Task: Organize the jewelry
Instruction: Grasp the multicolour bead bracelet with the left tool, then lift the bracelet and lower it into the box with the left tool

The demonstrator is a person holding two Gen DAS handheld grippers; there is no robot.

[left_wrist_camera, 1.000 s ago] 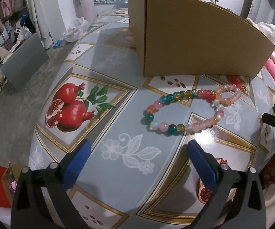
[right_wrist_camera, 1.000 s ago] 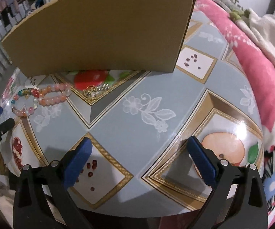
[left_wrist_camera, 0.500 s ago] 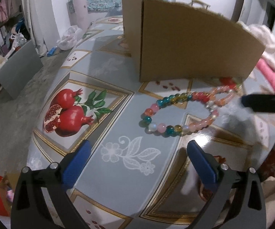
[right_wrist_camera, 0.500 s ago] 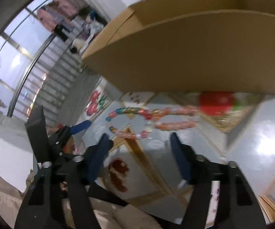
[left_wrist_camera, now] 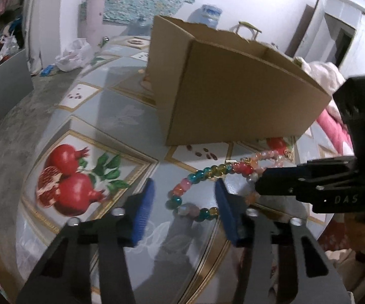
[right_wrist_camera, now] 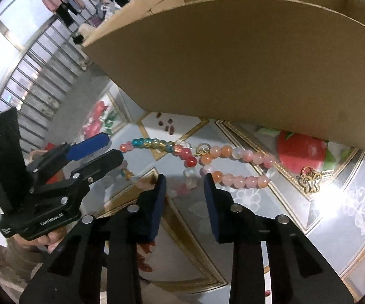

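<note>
Fingers on both grippers are closing around the beaded bracelets (left_wrist_camera: 205, 177) on the table (left_wrist_camera: 86, 116), left gripper (left_wrist_camera: 183, 204) and right gripper (right_wrist_camera: 183, 195) alike (nothing pinched yet). Next, lift toward the cardboard box (right_wrist_camera: 233, 55) at twelve o'clock.

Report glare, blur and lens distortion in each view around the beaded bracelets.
Left wrist view: fisheye bends the cardboard box edges, soft motion blur throughout, and the glossy tablecloth mirrors the left claw. Right wrist view: a white glare patch beside the gold butterfly charm; the pink bead bracelet is fairly sharp, the frame edges warped and smeared.
</note>
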